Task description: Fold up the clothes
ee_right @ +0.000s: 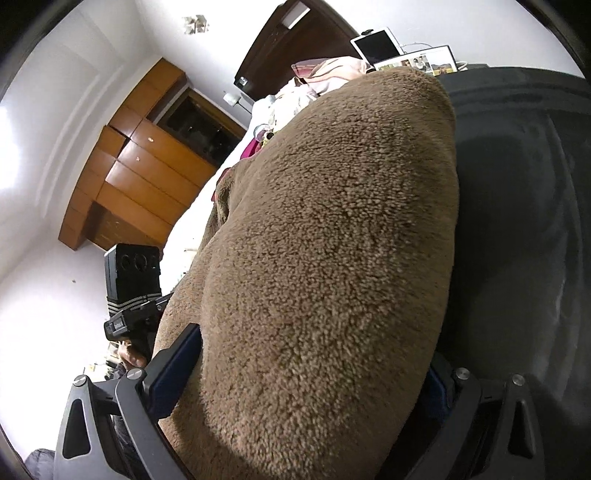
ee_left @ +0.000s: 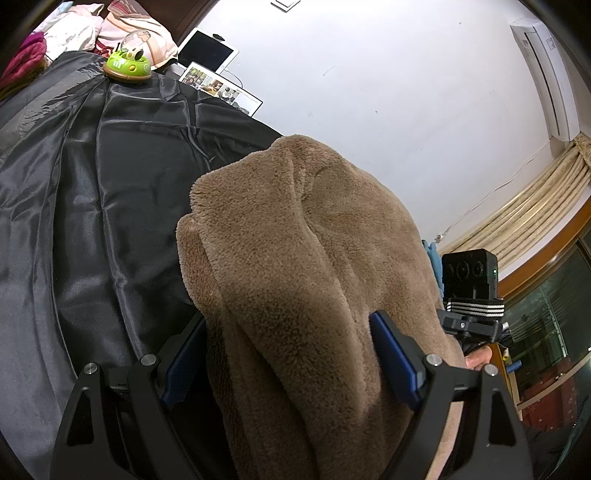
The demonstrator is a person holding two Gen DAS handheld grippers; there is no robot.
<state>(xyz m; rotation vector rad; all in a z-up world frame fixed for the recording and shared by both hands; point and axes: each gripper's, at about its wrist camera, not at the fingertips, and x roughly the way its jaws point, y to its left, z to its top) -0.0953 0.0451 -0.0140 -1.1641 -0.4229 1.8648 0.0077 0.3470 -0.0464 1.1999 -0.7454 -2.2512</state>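
The biggest thing you can see is the black shiny sheet [ee_left: 92, 206] spread over the bed. It has long creases in it, and it fills the left side of your left camera and the right side of your right camera.

Next is the fuzzy brown garment [ee_left: 295, 266]. It hangs bunched up above the sheet, lifted between your two tools. In your right camera it [ee_right: 325, 240] covers most of the view.

Your left gripper [ee_left: 288, 362] has its blue pads [ee_left: 397, 363] wide apart, and a thick fold of the brown garment fills the space between them. The cloth touches both pads.

Your right gripper [ee_right: 314, 373] also has the garment packed between its pads. Only the left blue pad [ee_right: 173, 369] shows well, and the other side is mostly hidden by cloth. The fingers look far apart, with the fuzzy bundle squeezed in the middle.

At the far end of the bed lies a pile of pink and white bedding [ee_left: 122, 29]. Beside it a white tablet [ee_left: 207, 50] leans on the wall, with a picture card [ee_left: 221, 88] in front. A small green toy [ee_left: 127, 66] sits on the sheet.
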